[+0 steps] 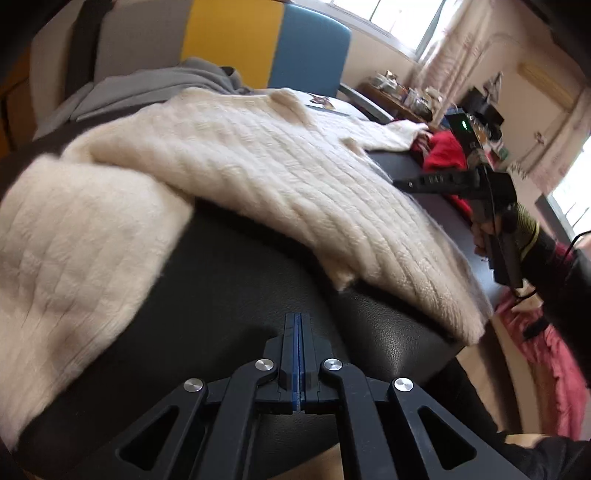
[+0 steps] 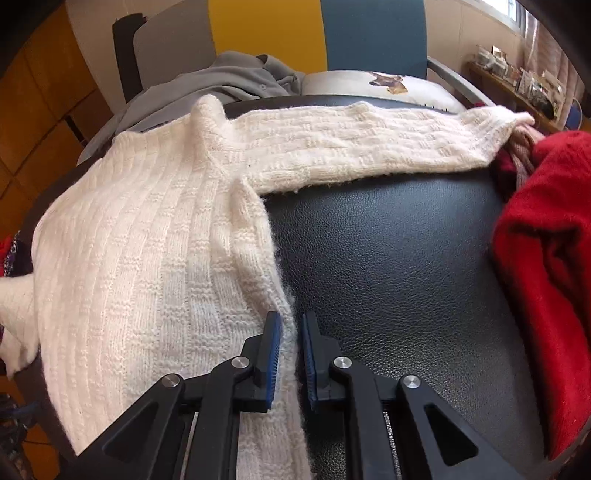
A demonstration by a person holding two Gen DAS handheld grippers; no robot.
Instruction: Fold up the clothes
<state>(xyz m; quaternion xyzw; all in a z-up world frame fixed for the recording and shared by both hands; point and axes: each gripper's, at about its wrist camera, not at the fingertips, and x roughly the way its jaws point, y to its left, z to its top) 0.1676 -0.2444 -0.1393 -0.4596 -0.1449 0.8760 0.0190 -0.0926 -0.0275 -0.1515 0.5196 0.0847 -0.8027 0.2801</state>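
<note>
A cream knitted sweater [image 2: 147, 236] lies spread on a black leather-like table [image 2: 399, 258]. In the right wrist view, its body is to the left of the right tongs [image 2: 291, 354] and one sleeve [image 2: 369, 144] stretches across the far side of the table, from the shoulder to the right. The cuff of this sleeve touches a red garment [image 2: 546, 266] that lies in a heap to the right of the tongs.

The right tongs are spread a little, and the side edge of the sweater runs between the two blue pads [image 2: 274, 356]. The pads do not press the cloth together; there is a gap on both sides, as far as I can tell.

The left tongs [image 1: 297, 347] are pressed together, with the blue pads touching each other and nothing between them. They hover over the bare black table, near its front edge. The sweater is ahead of them and to the left, and its hem hangs near the table corner to the right of them. In this same view the right tongs [image 1: 406, 183] show from the side, far to the right, held in a hand [image 1: 487, 229] with a dark sleeve [image 1: 561, 273].

Behind the sweater lies a grey garment [image 2: 229, 79], and beyond it stand chairs with a yellow back [image 2: 266, 33] and a blue back [image 2: 373, 37].
</note>
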